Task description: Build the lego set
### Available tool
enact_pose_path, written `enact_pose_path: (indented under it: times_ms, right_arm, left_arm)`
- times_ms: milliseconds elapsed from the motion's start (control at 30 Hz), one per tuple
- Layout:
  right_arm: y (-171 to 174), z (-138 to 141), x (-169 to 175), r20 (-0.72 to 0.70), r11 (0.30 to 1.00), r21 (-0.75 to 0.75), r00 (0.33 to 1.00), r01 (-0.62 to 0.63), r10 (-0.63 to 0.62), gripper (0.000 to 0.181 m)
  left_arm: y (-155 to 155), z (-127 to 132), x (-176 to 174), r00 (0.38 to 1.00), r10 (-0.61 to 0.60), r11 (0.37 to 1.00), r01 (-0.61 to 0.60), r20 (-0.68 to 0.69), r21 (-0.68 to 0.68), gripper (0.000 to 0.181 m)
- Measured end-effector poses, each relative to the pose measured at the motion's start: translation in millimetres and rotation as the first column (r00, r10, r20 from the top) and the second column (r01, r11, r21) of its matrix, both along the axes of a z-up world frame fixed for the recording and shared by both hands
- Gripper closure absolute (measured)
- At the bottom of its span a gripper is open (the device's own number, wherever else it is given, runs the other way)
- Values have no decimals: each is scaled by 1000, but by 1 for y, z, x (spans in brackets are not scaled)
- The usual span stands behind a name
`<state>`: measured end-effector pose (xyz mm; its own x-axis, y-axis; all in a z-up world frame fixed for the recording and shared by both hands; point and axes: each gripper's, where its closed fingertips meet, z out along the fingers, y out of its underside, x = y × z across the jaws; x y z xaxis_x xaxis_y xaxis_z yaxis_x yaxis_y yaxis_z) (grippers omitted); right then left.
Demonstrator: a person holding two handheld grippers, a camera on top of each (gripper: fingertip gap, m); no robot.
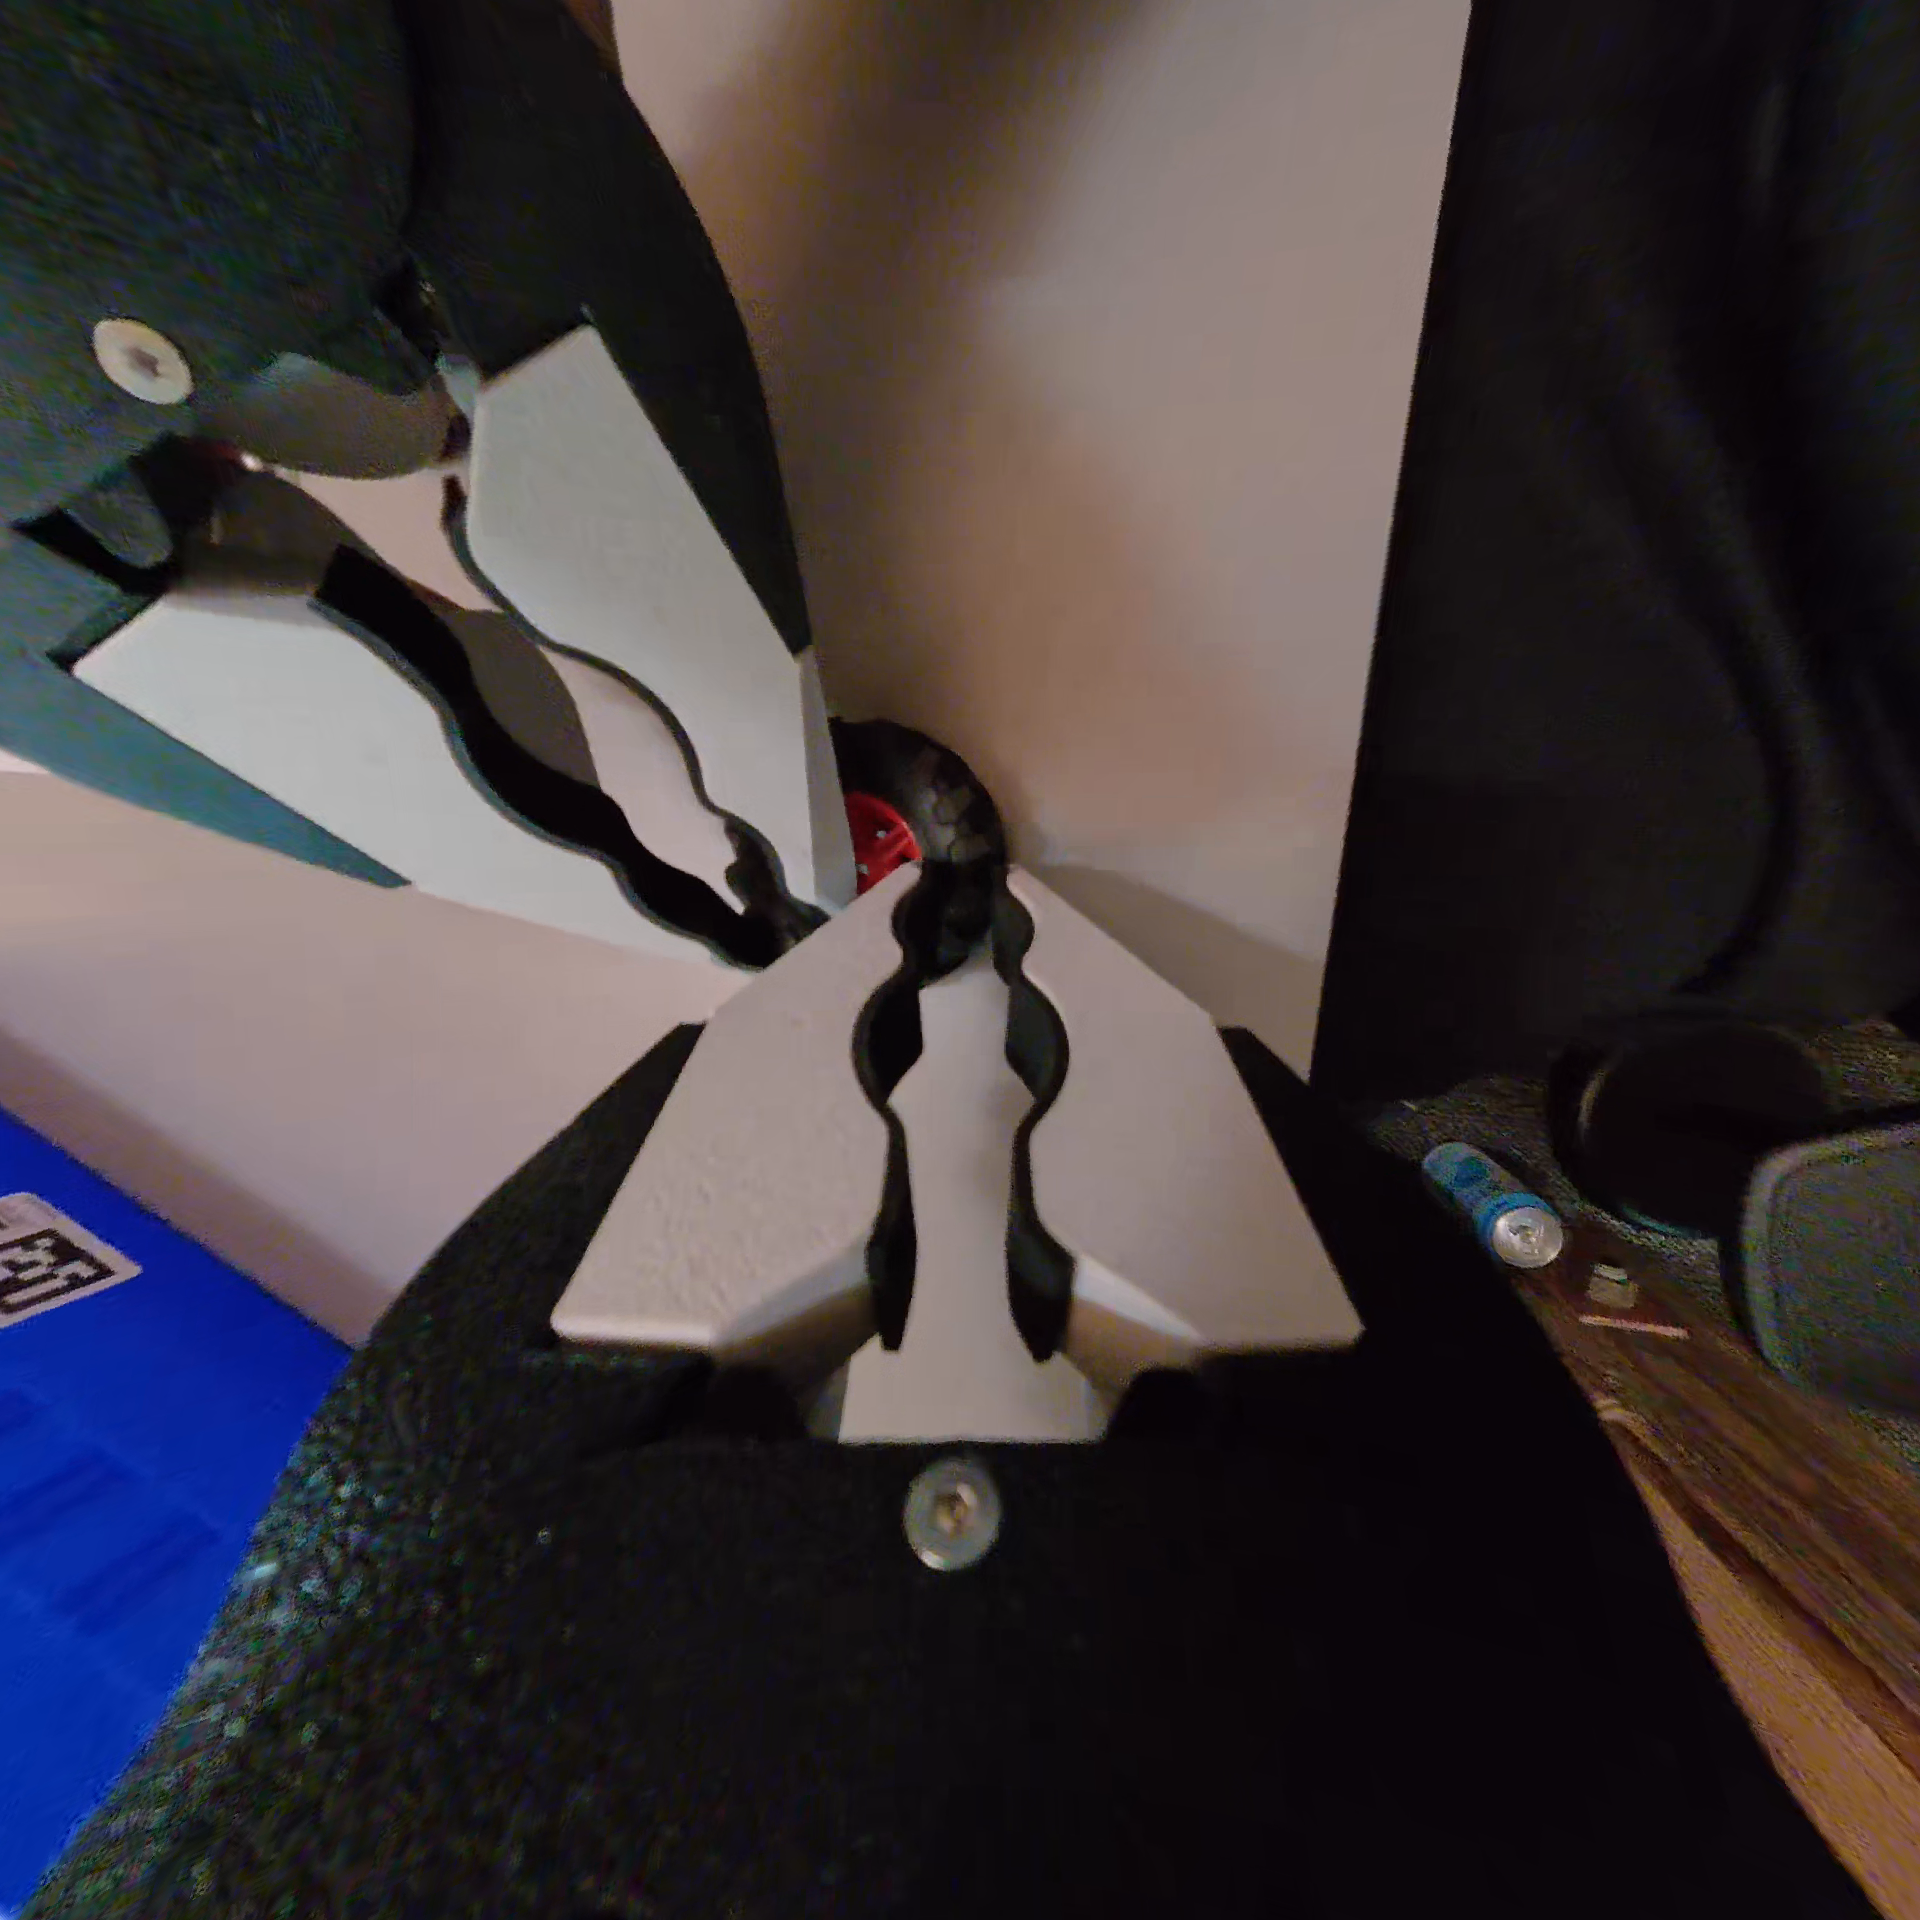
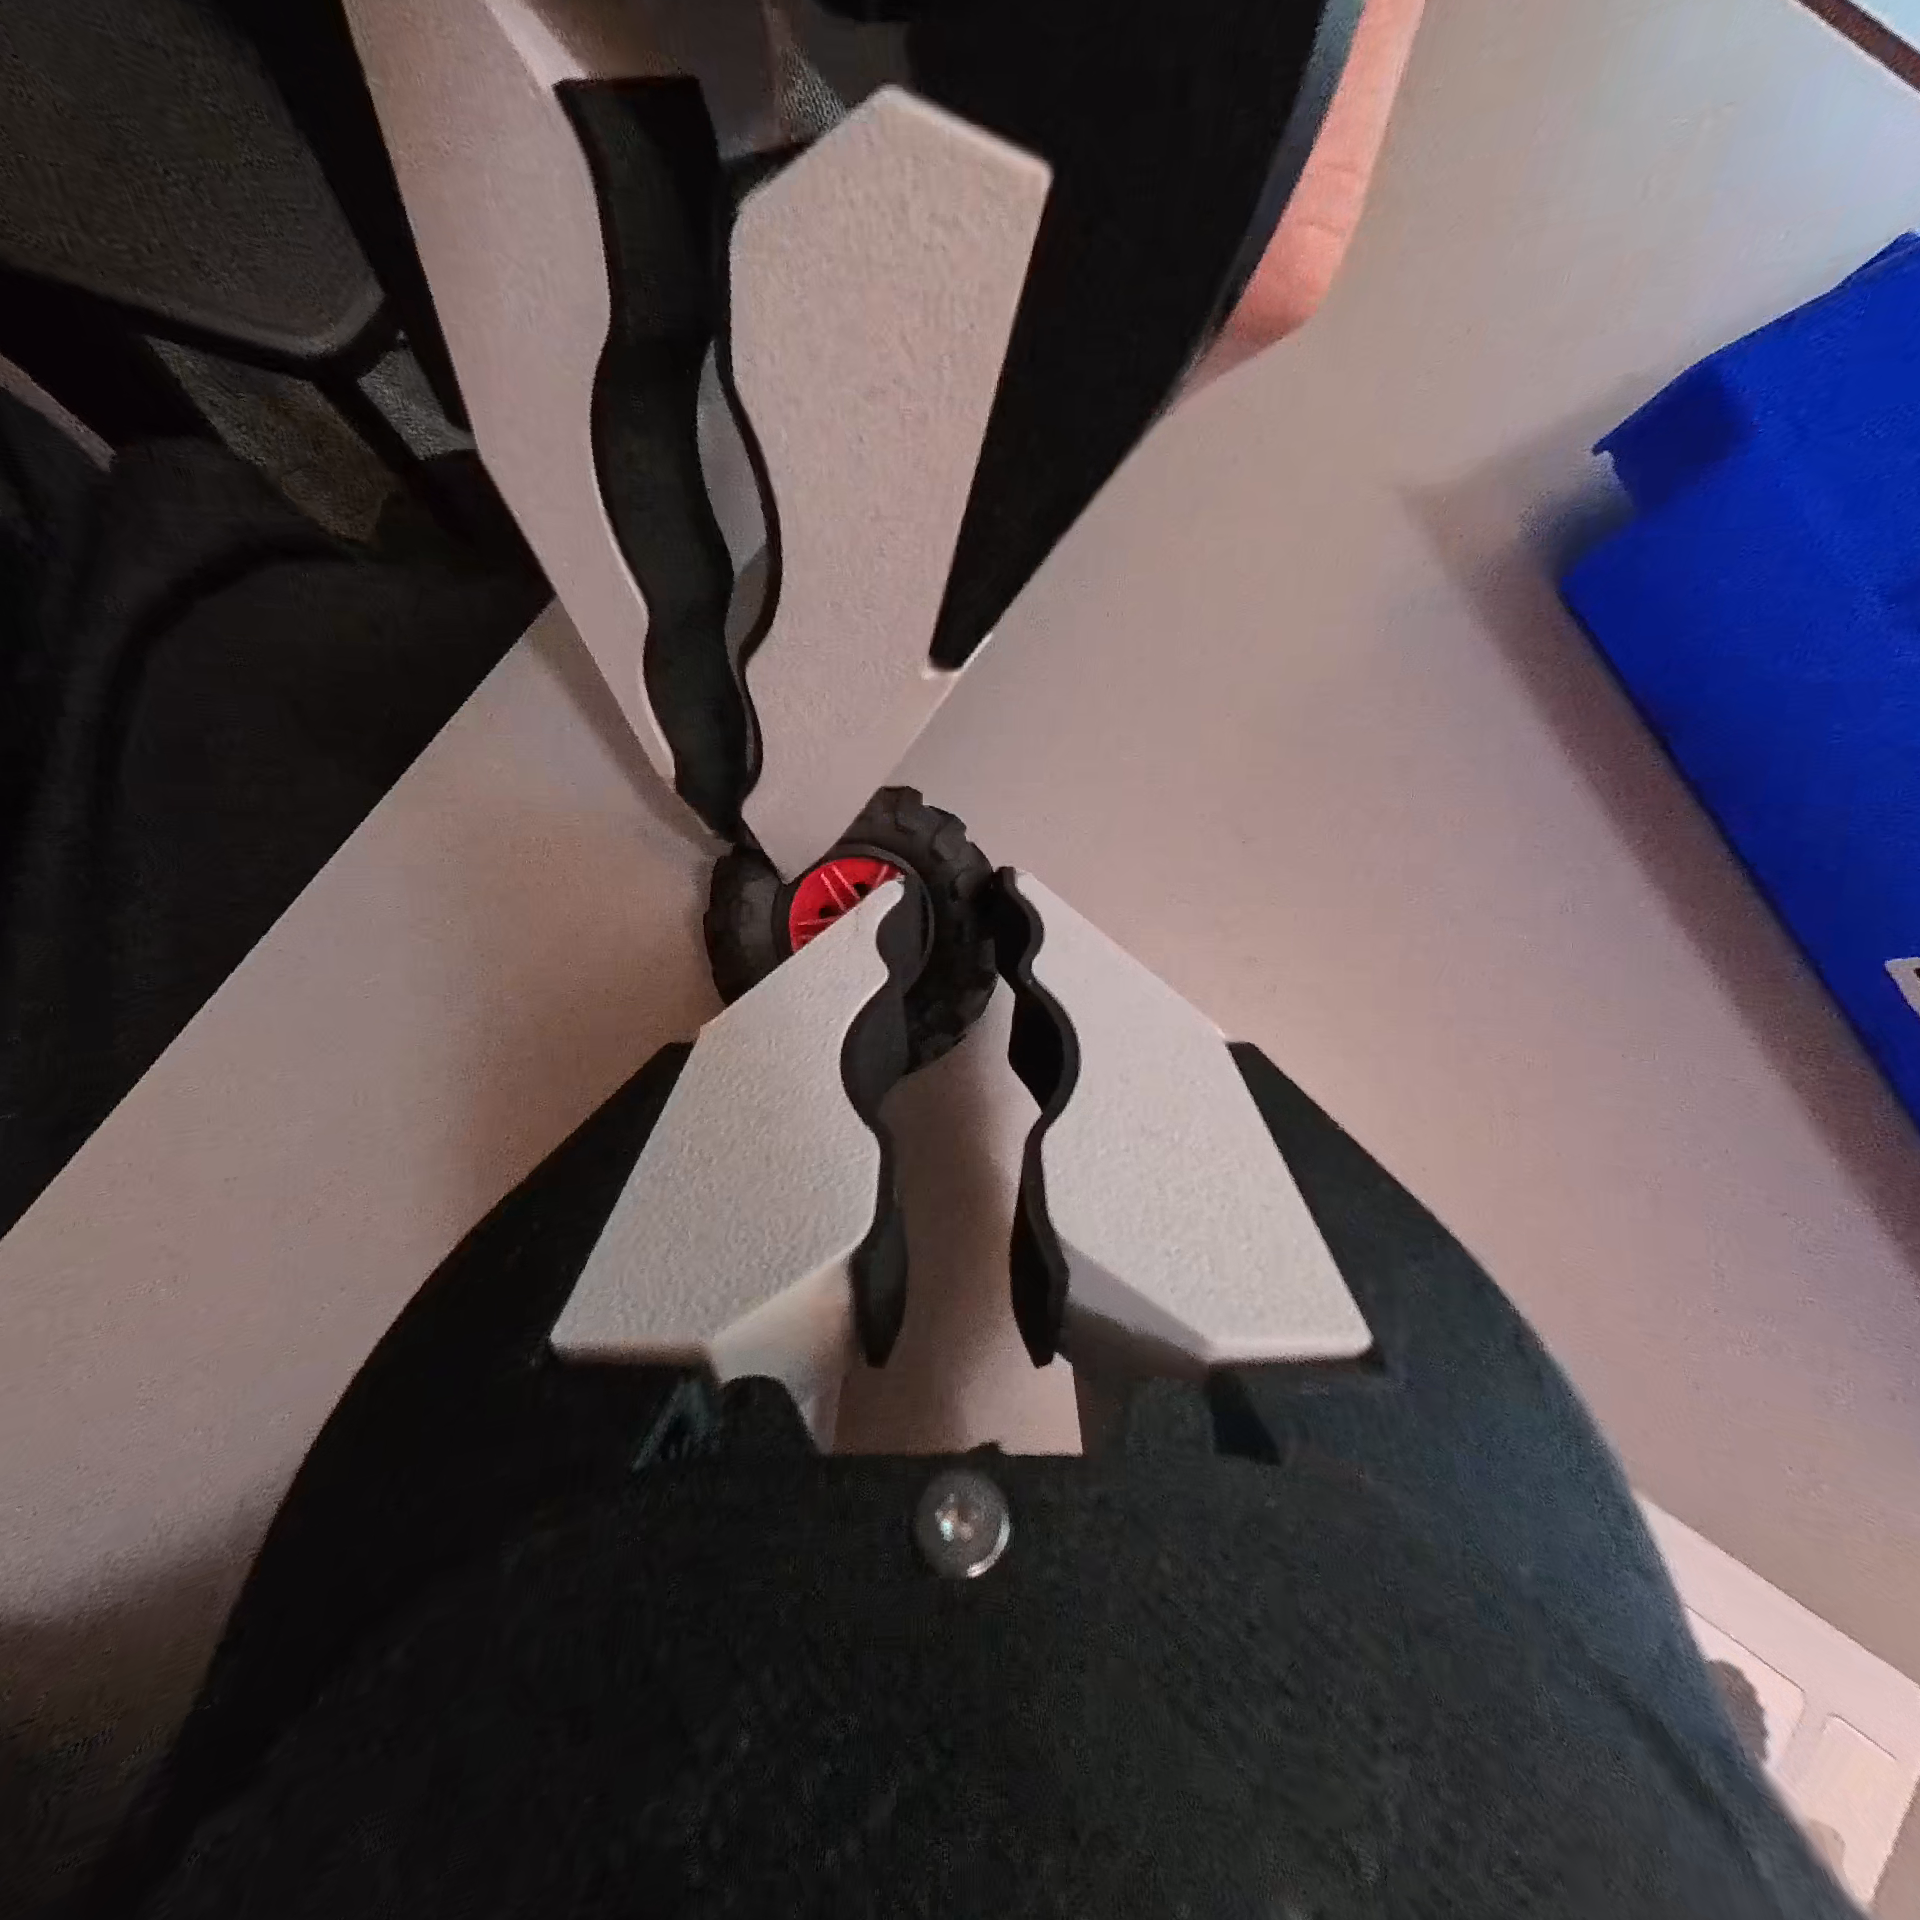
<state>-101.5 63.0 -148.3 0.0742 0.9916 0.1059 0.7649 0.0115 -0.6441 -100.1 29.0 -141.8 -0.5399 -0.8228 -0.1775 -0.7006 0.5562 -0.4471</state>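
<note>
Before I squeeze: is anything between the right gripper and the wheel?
Nothing visible: the right gripper already has the wheel between its fingertips. The left gripper pinches its other edge, clear of them.

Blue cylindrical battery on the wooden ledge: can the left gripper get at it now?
Probably not yet. The left gripper is shut on the black-tyred, red-hubbed lego wheel piece, which the right gripper also holds. The blue cylindrical battery itself lies uncovered.

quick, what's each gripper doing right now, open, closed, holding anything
Left gripper: closed on the black tyre of the red-hubbed wheel.
Right gripper: closed on that same tyre, from the opposite side.
</note>
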Motion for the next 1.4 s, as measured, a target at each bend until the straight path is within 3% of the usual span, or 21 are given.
enact_pose_path:
  times_ms: [133, 200, 233, 300, 400, 500, 600, 867, 1067, 1400]
  right_arm:
    - [0, 0, 1, 4, 1000, 6, 1000, 11, -11, 168]
    - [27, 0, 14, 46, 985, 109, 990, 131, -136, 169]
    - [25, 0, 16, 35, 990, 76, 992, 115, -118, 169]
    - [14, 0, 16, 58, 997, 64, 997, 51, -55, 169]
    - [13, 0, 16, 58, 998, 38, 997, 50, -52, 169]
    - [11, 0, 14, -14, 999, -5, 999, 39, -40, 169]
    - [-2, 1, 11, -47, 998, -56, 999, -27, 24, 169]
    - [-13, 1, 5, -85, 992, -93, 993, -89, 82, 169]
    - [-14, 0, 4, -82, 992, -88, 993, -92, 85, 169]
    - [-15, -1, 4, -71, 992, -100, 995, -77, 70, 168]
  left_arm:
    - [-3, 2, 0, 1000, -23, 999, 23, 11, 39, 179]
    - [-44, -13, -20, 979, -158, 980, 139, -128, -142, 181]
    - [-56, -18, -13, 981, -177, 976, 164, -82, -144, 181]
    - [-30, -10, 0, 987, -157, 973, 151, 20, 173, 181]
    - [-29, 18, 4, 993, -49, 997, 43, 105, 66, 181]
    - [-6, 15, 7, 989, -50, 984, 24, 142, 174, 181]
    - [5, 3, 11, 991, -27, 987, 6, 129, 160, 181]
    - [-4, -3, 1, 994, -99, 993, 101, -44, 53, 158]
    - [-7, -8, 1, 988, -133, 987, 138, -74, 80, 172]
    - [-12, -8, -1, 987, -147, 973, 156, -64, 168, 174]
